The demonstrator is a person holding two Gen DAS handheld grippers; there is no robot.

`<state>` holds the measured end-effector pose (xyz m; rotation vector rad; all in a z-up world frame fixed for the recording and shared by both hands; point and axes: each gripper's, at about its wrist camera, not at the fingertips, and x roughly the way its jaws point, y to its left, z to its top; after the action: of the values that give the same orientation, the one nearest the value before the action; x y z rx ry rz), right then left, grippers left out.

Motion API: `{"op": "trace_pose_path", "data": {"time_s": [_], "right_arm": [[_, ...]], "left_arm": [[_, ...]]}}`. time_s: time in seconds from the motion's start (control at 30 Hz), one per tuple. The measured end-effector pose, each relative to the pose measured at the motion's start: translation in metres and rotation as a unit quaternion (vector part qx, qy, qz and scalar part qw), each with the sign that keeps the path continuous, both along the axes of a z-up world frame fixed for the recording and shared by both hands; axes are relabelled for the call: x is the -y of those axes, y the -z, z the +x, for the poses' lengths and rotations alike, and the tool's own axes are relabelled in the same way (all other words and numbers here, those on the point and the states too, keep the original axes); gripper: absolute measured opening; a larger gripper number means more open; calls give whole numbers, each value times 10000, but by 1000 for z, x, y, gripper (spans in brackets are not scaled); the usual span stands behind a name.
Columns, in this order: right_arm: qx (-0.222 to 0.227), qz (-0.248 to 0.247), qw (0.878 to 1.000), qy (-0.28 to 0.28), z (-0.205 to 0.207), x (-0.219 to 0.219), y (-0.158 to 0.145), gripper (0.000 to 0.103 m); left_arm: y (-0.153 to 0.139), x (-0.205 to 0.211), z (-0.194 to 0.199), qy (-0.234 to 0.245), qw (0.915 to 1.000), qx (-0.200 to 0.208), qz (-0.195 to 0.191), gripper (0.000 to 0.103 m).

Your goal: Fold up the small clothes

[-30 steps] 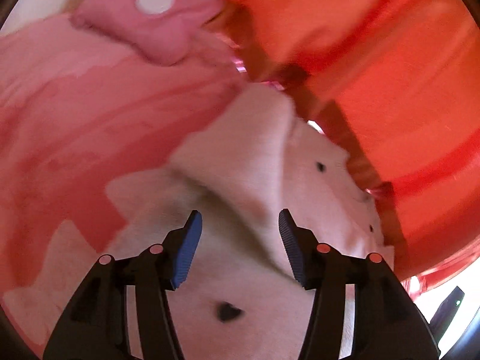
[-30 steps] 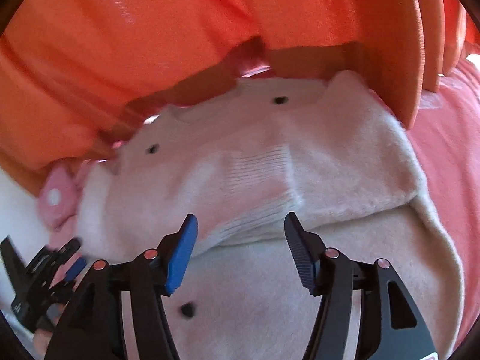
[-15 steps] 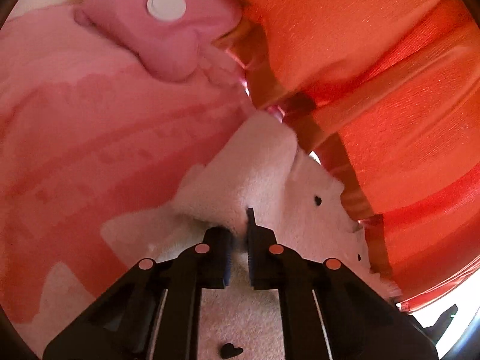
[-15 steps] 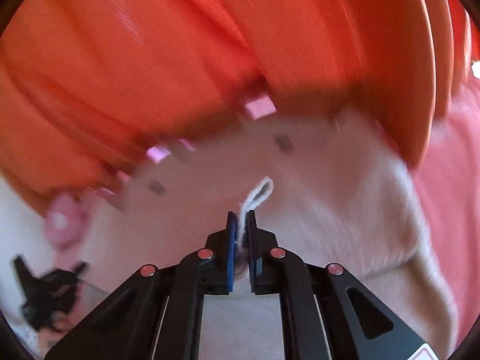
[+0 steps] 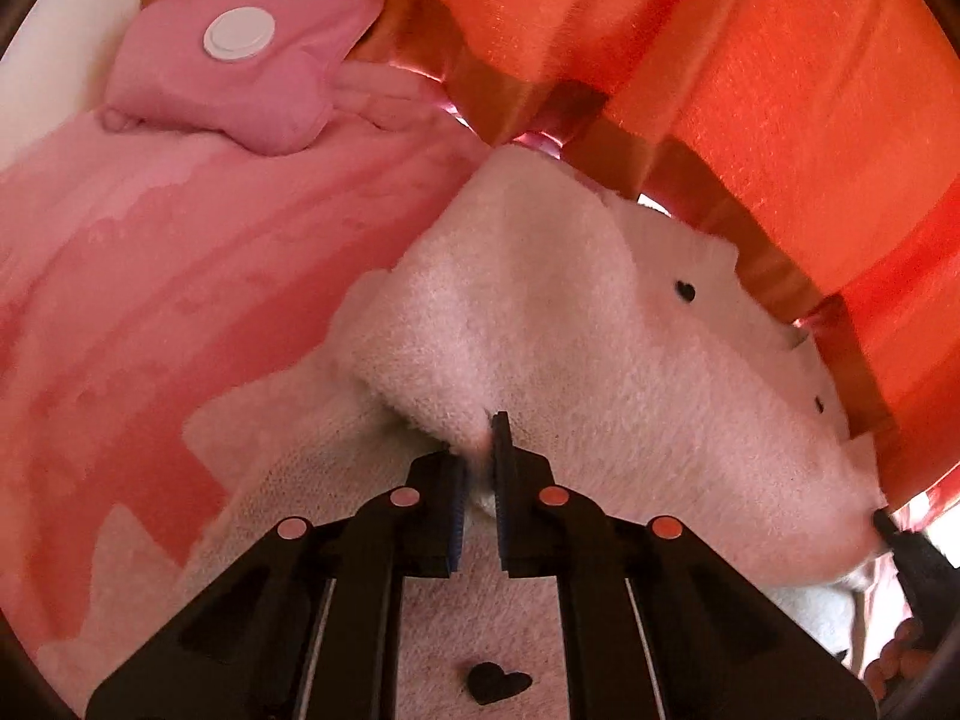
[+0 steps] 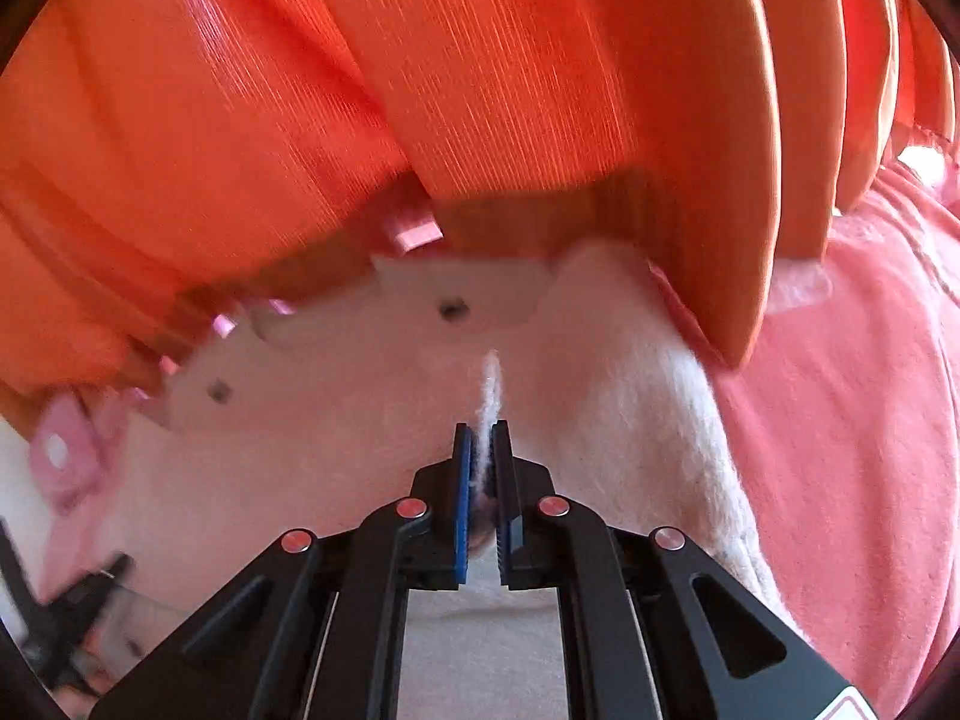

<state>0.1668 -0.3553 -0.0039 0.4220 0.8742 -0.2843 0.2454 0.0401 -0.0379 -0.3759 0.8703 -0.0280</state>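
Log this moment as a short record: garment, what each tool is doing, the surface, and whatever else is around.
garment: fuzzy white sweater with small black hearts, lying partly folded
left tool: shut on a fold of the sweater
right tool: shut on a pinch of the sweater, a tuft poking up between the pads
surface: pink blanket
beyond garment: orange curtain hanging just behind the sweater
other item: pink plush cushion with a white round disc, at the far edge of the blanket

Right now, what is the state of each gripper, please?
Left gripper: shut on the white fleece garment.
Right gripper: shut on the same garment.
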Motion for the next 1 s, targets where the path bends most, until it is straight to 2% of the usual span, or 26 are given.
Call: {"op": "trace_pose_path", "data": {"time_s": [0.03,0.07,0.2,0.33,0.57,0.63,0.7,0.77,0.8,0.83,0.9,0.93,0.97,1.0], "right_arm": [[-39,129,9999,42,-1,3,11,6],[52,143,9999,68,-2,5,10,6],[230,10,9997,-14,-8,2,-8,6],[43,154,9999,32,-2,4,1,6],[48,239,9997,48,-1,2,1,10],[35,313,9995,63,-2,3,1,15],[47,402,9992,72,-1,3,1,16],[61,616,9980,93,-2,4,2,23],[128,835,9964,115,-3,6,3,33],[177,970,9950,125,-5,7,3,41],[219,1111,9935,118,-5,6,5,43],[229,1102,9936,106,-4,4,5,44],[229,1063,9940,83,-3,2,6,45],[223,997,9948,52,-2,0,7,44]], "left_arm": [[-1,1,0,26,10000,-1,61,7],[-1,2,-1,38,10000,1,80,7],[-1,1,0,40,10000,-19,88,7],[-1,3,-2,71,9998,-8,199,7],[0,4,-1,79,9997,-8,241,7],[0,4,-1,83,9997,-5,251,7],[0,4,-1,76,9997,-9,243,7],[0,4,-1,68,9997,-14,234,7],[0,3,-1,59,9997,-17,215,8],[-1,2,-1,35,9999,-21,151,10],[-3,-7,-3,-107,9996,30,-267,11],[-4,-14,-4,-221,9980,85,-588,15],[-5,-18,-4,-287,9969,100,-727,20],[-4,-23,-3,-354,9959,90,-826,21]]}}
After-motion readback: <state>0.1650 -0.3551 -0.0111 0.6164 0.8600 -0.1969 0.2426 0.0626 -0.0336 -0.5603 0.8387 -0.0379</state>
